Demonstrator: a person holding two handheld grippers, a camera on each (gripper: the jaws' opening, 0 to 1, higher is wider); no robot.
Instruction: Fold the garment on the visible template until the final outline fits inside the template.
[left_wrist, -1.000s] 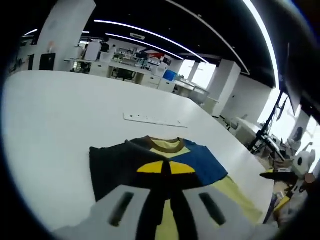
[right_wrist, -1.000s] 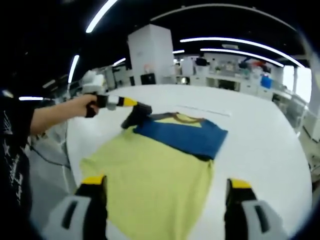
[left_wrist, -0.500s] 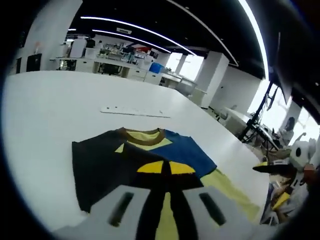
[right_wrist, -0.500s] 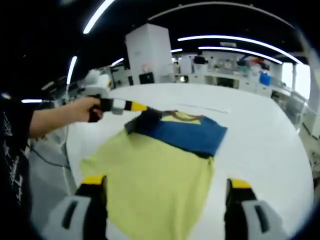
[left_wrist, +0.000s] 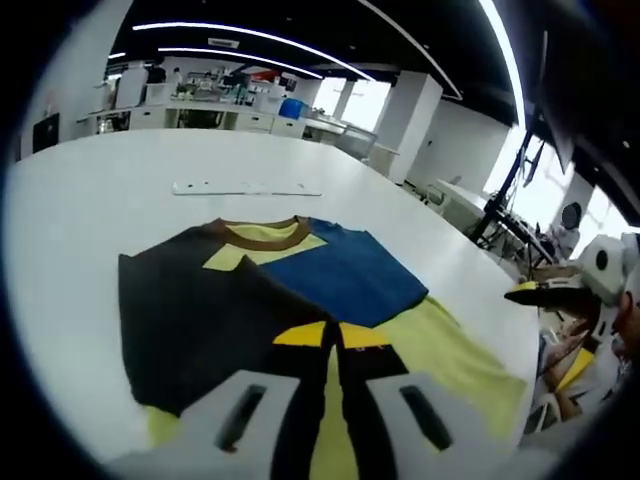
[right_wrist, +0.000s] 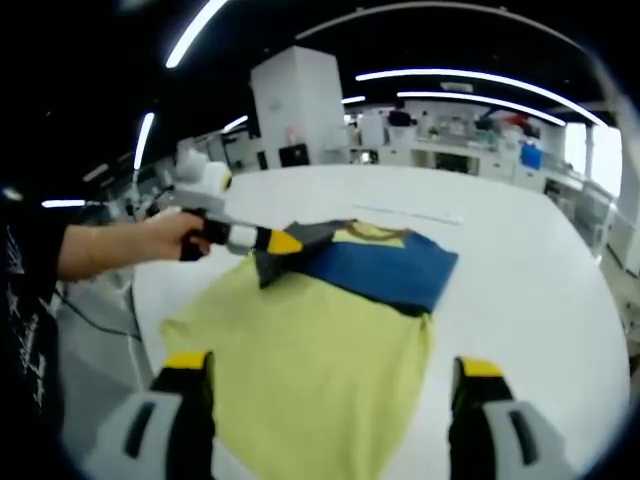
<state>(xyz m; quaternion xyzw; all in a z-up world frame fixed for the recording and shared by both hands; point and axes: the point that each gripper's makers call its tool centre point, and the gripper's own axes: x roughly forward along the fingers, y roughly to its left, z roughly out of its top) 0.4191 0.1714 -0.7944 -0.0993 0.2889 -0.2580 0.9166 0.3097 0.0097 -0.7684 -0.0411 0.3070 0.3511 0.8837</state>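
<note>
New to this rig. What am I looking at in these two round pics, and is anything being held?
No robot: a person holds a two-jaw gripper in each hand, with a fisheye camera on each looking along its jaws. On the white table lies a yellow T-shirt with a blue sleeve folded across it. The left gripper is shut on the black sleeve, drawing it over the shirt; in the right gripper view the person's hand carries it. The right gripper hovers open, holding nothing.

Open-plan lab: cluttered workbenches (left_wrist: 200, 100), strip ceiling lights (right_wrist: 470, 100).
</note>
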